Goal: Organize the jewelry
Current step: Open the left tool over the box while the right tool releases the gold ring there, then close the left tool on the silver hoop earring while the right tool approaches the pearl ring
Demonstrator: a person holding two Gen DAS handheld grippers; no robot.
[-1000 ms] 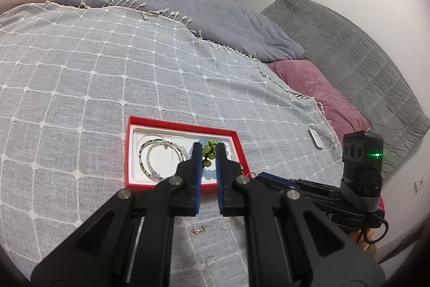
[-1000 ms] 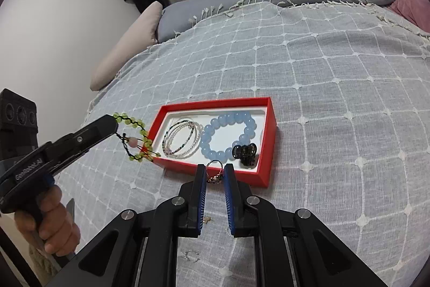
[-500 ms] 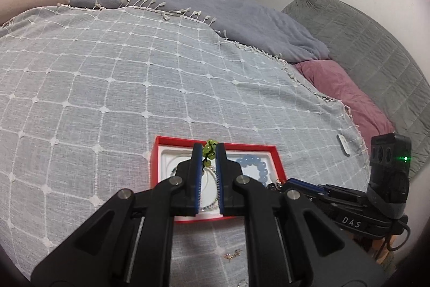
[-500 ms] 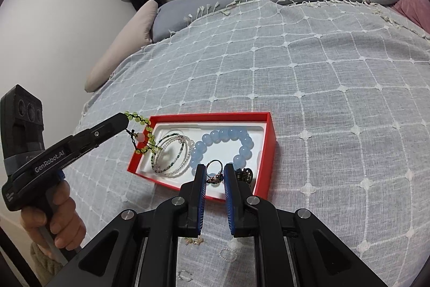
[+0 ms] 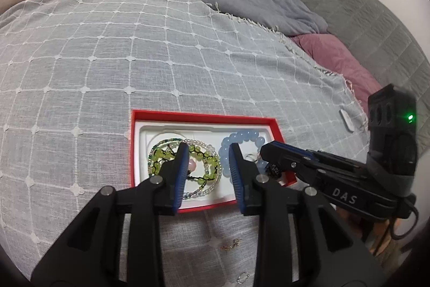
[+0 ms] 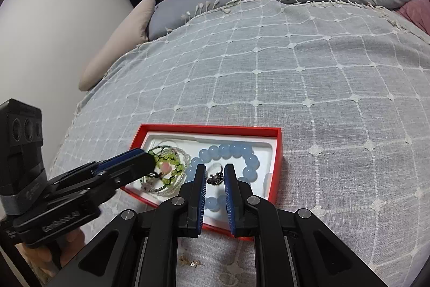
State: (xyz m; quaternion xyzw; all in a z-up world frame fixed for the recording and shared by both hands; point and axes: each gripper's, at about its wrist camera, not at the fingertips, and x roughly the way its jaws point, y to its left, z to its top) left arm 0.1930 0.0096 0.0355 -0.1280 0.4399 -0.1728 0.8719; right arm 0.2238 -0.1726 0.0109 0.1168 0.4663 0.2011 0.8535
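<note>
Two grippers over a red box (image 5: 204, 117) of jewelry on a bed.

The left gripper (image 5: 207, 149) has just opened; the green beads (image 5: 207, 160) lie loose in the box beside the blue beads (image 6: 228, 149). The right gripper (image 6: 215, 174) pinches a ring (image 6: 216, 177) over the box. Small earrings (image 6: 190, 262) lie near the box. The grey cover (image 6: 309, 88) has lots of free room; pillows (image 5: 336, 58) sit at the edge.

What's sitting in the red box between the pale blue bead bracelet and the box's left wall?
In the red box, the green bead bracelet lies on thin beaded bangles there, left of the blue bracelet; clearest in the left wrist view.
</note>
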